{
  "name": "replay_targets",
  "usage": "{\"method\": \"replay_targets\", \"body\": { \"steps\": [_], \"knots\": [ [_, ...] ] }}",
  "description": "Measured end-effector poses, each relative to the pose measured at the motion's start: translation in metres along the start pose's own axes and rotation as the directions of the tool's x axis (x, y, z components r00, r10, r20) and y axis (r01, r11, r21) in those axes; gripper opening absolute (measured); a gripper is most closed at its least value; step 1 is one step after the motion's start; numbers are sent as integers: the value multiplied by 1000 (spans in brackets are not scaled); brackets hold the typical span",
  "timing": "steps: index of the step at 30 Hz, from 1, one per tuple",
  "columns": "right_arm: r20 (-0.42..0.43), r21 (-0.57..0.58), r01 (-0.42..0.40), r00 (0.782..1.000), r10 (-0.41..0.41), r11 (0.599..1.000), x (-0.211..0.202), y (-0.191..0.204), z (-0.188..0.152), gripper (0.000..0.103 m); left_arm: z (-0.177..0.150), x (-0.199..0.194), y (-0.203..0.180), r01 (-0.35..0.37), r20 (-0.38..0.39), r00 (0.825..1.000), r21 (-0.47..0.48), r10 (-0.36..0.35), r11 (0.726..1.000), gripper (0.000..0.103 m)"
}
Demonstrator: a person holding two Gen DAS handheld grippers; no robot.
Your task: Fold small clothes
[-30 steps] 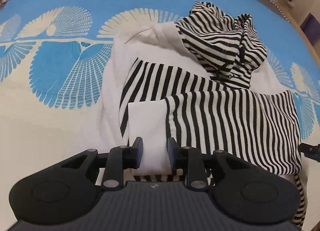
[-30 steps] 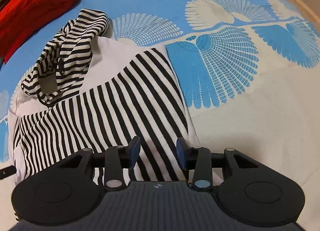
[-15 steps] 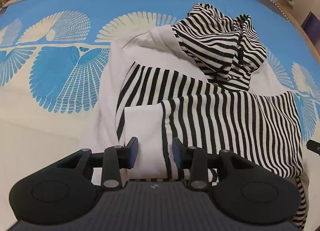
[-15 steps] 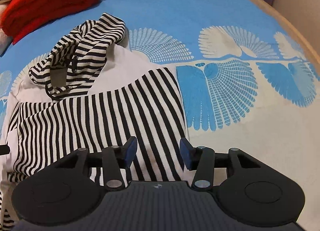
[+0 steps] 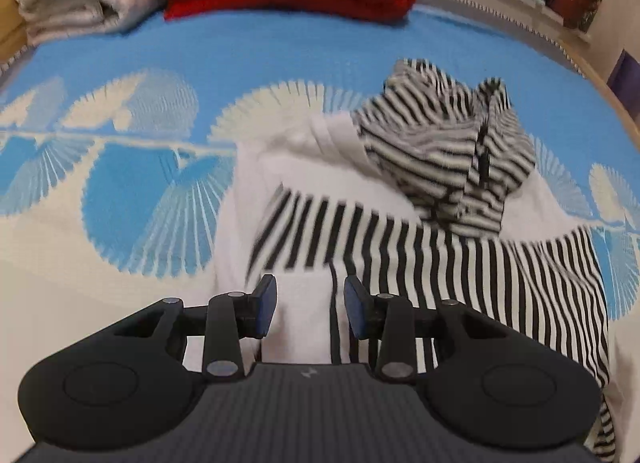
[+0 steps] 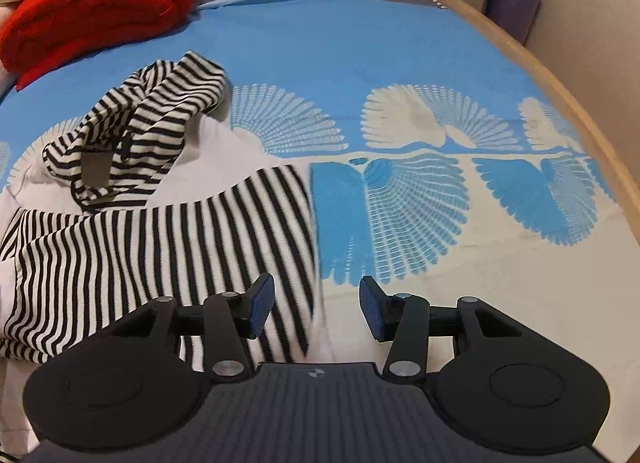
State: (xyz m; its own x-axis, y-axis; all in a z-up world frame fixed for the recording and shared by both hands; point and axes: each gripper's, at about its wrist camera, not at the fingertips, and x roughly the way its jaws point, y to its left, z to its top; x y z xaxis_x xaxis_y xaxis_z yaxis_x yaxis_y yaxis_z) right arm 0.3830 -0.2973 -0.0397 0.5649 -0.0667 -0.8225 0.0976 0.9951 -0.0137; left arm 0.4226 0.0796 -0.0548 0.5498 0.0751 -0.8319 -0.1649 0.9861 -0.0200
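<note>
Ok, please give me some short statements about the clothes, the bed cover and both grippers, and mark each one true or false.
1. The striped garment lies on a blue and white bed cover. True.
2. The left gripper is clamped shut on the garment. False: its jaws stand apart, with the white cuff between them but not pinched.
3. A red blanket lies at the far end of the bed. True.
4. The right gripper holds a sock. False: it is open and holds nothing.
5. The garment's hood is plain red. False: it is black and white striped.
</note>
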Motion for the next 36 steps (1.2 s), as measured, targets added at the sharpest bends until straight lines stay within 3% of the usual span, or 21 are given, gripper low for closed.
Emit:
{"method": "replay_targets", "body": {
  "steps": [6, 10, 15, 21, 26, 28, 30, 36],
  "knots": [
    [28, -2, 29, 999, -29, 1000, -7, -13, 2, 49, 10, -21, -7, -31, 141, 990, 58, 22, 998, 41],
    [38, -45, 73, 997, -72, 996, -9, -14, 2, 49, 21, -31, -11, -28, 177, 984, 79, 13, 997, 40],
    [45, -82, 56, 998, -52, 995, -13, -10, 1, 49, 75, -14, -29, 1, 187, 982, 70, -14, 998, 40],
    [32, -93, 34, 999, -32, 995, -11, -9, 2, 49, 165, 57, -77, 84, 121, 988, 84, -94, 993, 40],
    [19, -85, 29, 999, -27, 996, -5, -11, 5, 49, 231, 146, -102, 124, 19, 992, -7, -123, 992, 48],
    [13, -82, 30, 999, -29, 996, -2, -13, 5, 49, 247, 178, -107, 120, -30, 992, -60, -122, 991, 57],
    [8, -83, 32, 999, -31, 996, 1, -14, 5, 49, 258, 206, -112, 105, -69, 991, -109, -113, 989, 57],
    [-15, -85, 49, 999, -50, 995, 12, -19, 4, 49, 266, 248, -129, 58, -97, 993, -91, -67, 994, 59]
  ]
}}
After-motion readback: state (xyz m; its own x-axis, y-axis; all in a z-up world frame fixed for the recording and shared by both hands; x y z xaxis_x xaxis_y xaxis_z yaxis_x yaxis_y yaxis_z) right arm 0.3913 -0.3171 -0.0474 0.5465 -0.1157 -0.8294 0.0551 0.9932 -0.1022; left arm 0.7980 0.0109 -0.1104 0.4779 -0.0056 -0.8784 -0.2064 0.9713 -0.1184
